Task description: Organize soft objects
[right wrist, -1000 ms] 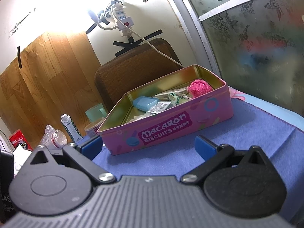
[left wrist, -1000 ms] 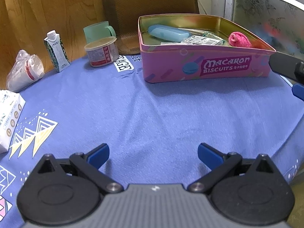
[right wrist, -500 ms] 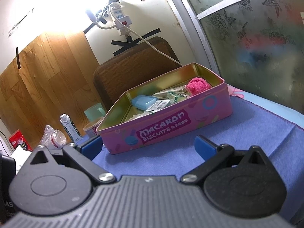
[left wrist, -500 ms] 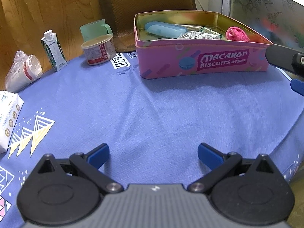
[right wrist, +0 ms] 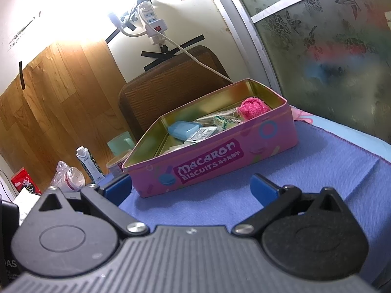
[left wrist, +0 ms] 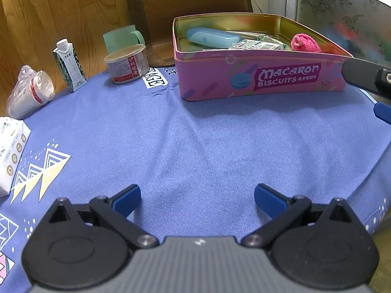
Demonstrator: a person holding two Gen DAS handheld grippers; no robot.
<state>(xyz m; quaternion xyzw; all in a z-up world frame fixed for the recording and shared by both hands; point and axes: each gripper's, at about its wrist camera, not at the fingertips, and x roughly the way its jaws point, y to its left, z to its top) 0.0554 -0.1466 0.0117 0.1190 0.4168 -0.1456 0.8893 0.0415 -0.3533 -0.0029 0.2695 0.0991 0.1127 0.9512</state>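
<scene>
A pink Macaron Biscuits tin [left wrist: 264, 80] [right wrist: 220, 161] stands open on the blue cloth. Inside it lie a rolled pink soft cloth [left wrist: 305, 43] [right wrist: 254, 107] at the right end, a light blue case [left wrist: 212, 37] [right wrist: 183, 128] and some packets [left wrist: 256, 46]. My left gripper [left wrist: 197, 199] hovers open over bare blue cloth, well short of the tin, with nothing between its fingers. My right gripper [right wrist: 190, 186] is open too, low in front of the tin's long side, empty. Part of the right gripper [left wrist: 366, 78] shows at the right edge of the left wrist view.
Behind the tin's left end stand a green mug [left wrist: 122, 37], a round tub [left wrist: 127, 63], a small carton [left wrist: 69, 64] and a bagged cup [left wrist: 29, 92]. A white pack [left wrist: 9, 156] lies at the left. A brown chair back [left wrist: 188, 7] and frosted glass [right wrist: 330, 56] close the far side.
The left wrist view has tilted and shifted a little, so the tin sits slightly differently in frame. The right gripper has edged back a bit. Both stay open and empty.
</scene>
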